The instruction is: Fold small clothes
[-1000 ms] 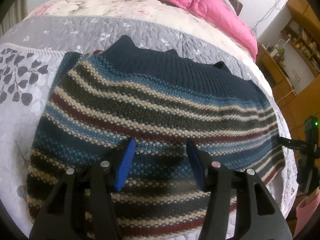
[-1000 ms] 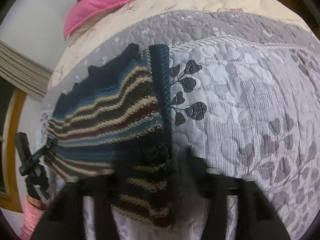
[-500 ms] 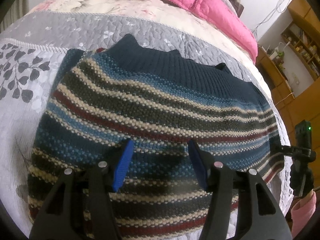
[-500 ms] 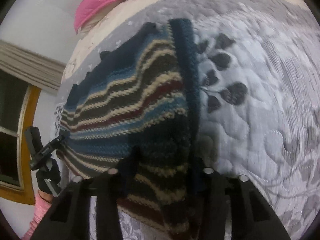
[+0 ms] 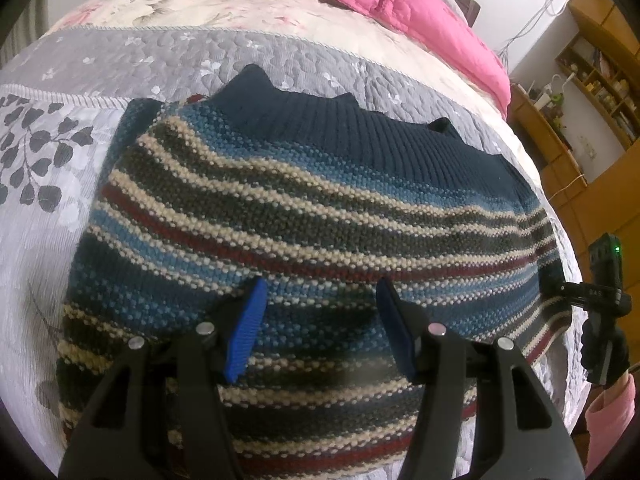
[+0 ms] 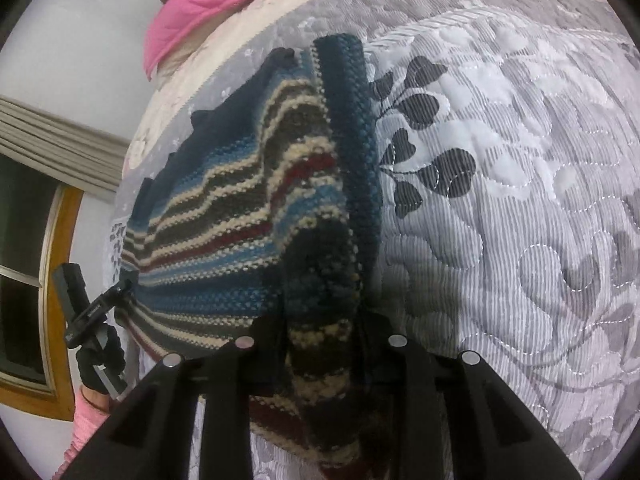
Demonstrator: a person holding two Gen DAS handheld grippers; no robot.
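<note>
A small knit sweater [image 5: 304,216] with blue, cream, maroon and dark stripes lies on the quilt, its navy ribbed band [image 5: 360,128] on the far side. My left gripper [image 5: 320,284] hangs open just over the lower stripes, with nothing between its blue pads [image 5: 248,320]. In the right wrist view the sweater [image 6: 224,220] has one side edge bunched and raised off the quilt. My right gripper [image 6: 320,320] is shut on that bunched fabric, which hides its pads. A dark teal knit strip [image 6: 352,136] runs along the raised edge.
A grey quilted bedspread [image 6: 500,208] with dark leaf prints covers the bed. Pink bedding [image 5: 424,12] lies at the far end. A black device with a green light [image 5: 604,280], beside a pink sleeve [image 5: 612,404], stands at the sweater's far side. Wooden shelves [image 5: 592,92] line the wall.
My right gripper has lifted the gripped sweater edge higher, and the fabric humps up more in front of it. My left gripper stays open and has barely shifted over the stripes.
</note>
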